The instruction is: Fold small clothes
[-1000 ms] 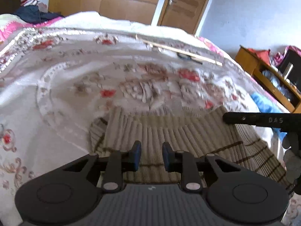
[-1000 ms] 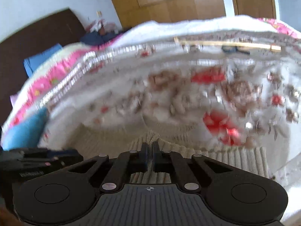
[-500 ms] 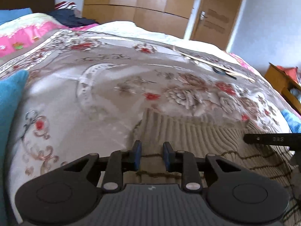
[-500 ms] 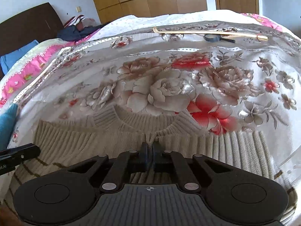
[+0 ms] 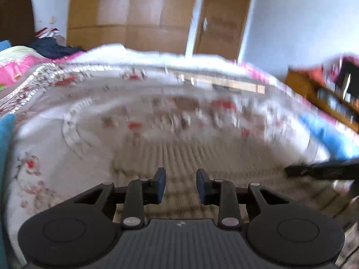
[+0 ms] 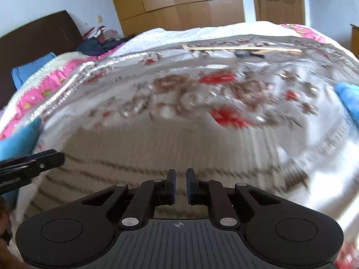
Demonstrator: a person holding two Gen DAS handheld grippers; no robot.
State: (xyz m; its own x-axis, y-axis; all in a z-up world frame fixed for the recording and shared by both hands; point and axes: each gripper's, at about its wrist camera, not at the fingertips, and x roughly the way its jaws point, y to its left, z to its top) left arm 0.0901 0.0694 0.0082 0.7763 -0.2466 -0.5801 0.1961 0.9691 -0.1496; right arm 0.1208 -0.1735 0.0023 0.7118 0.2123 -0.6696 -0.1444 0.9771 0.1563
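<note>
**Both tools free above sweater, garment straight ahead and below**

The sweater (image 6: 143,157) lies flat on the bed (image 6: 224,71), a beige ribbed knit with thin dark stripes. Both views are motion-blurred, so edges and the collar are hard to place.

Key relation: the sweater sits directly in front of and under both tools. Its long axis runs left to right across both views; the ribs run away from the cameras and the stripes run crosswise.

Left tool (image 5: 180,185): spread, with a clear gap between the fingers and nothing between them. Knit shows through the gap. The sweater's left edge is just left of this tool, so the left tool is nearer that side.

Right tool (image 6: 178,186): narrowly parted, a small gap and no cloth pinched. It sits over the striped part of the sweater. The right edge of the knit trails off to the right, blurred. The right tool is nearer that side.

Each tool shows in the other's view: the left one enters the right view low on the left, the right one enters the left view on the right edge. So they flank the garment, near each other but apart.

A blue cloth (image 6: 349,98) lies beside the sweater on the right, and another blue item (image 6: 20,139) on the left. A stick (image 6: 242,48) lies well apart, at the far side of the bed.

Judgement: the next grasp probably needs each tool to drop to its own side edge; I cannot tell from the blur whether either touches the cloth.
</note>
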